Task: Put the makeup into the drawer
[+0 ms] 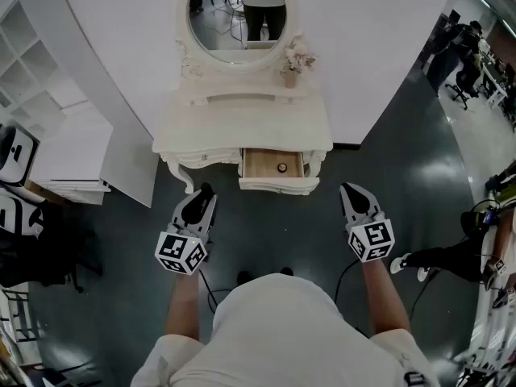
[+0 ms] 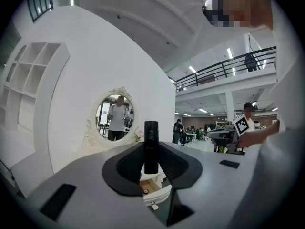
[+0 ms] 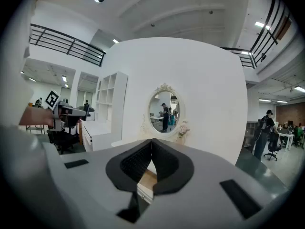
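A white vanity table [image 1: 242, 123] with an oval mirror stands ahead, its middle drawer [image 1: 274, 168] pulled open with one small round item [image 1: 282, 168] inside. My left gripper [image 1: 201, 196] hangs in front of the table's left side, shut on a black makeup tube [image 2: 151, 147] that stands upright between the jaws. My right gripper [image 1: 353, 193] hovers to the right of the drawer, shut with nothing between its pads [image 3: 151, 159]. The open drawer [image 2: 151, 189] shows below the left jaws.
A small flower vase [image 1: 290, 69] sits on the tabletop by the mirror [image 1: 238, 10]. A white shelf unit [image 1: 48, 127] stands at the left. Dark floor lies around the table. People and office chairs [image 1: 463, 75] are at the far right.
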{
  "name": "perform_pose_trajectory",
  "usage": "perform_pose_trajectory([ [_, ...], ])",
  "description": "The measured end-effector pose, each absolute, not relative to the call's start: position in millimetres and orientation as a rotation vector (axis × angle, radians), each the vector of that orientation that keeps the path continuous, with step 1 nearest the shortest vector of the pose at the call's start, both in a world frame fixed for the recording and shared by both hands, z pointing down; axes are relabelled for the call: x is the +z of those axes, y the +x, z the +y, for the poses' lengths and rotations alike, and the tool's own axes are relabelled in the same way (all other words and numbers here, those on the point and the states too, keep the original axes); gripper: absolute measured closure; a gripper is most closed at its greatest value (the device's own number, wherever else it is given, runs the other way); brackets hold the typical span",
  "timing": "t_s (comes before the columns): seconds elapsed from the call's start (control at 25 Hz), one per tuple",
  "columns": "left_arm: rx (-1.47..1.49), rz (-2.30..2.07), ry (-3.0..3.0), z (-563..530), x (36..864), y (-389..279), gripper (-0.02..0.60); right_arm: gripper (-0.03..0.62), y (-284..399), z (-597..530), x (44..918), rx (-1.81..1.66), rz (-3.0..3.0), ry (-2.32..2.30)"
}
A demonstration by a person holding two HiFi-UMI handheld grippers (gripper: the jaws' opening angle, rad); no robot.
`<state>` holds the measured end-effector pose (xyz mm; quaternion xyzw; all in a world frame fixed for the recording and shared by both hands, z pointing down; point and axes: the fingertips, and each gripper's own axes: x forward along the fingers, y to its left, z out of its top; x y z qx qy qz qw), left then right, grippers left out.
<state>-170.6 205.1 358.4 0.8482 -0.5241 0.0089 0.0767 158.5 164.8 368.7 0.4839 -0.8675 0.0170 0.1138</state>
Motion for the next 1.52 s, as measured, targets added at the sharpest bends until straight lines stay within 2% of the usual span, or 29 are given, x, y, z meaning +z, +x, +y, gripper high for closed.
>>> perform_pose_trajectory([
  [0.84, 0.033, -1.615, 2.510, 212.6, 356.5, -157.0, 0.481, 0.566, 170.1, 163.4, 373.7, 0.065, -2.574, 1.360],
  [1.52, 0.011, -1.708, 2.428, 214.8, 367.5, -114.0, 0.482, 0.565, 204.1, 140.4, 381.5, 0.052, -2.613, 1.259],
])
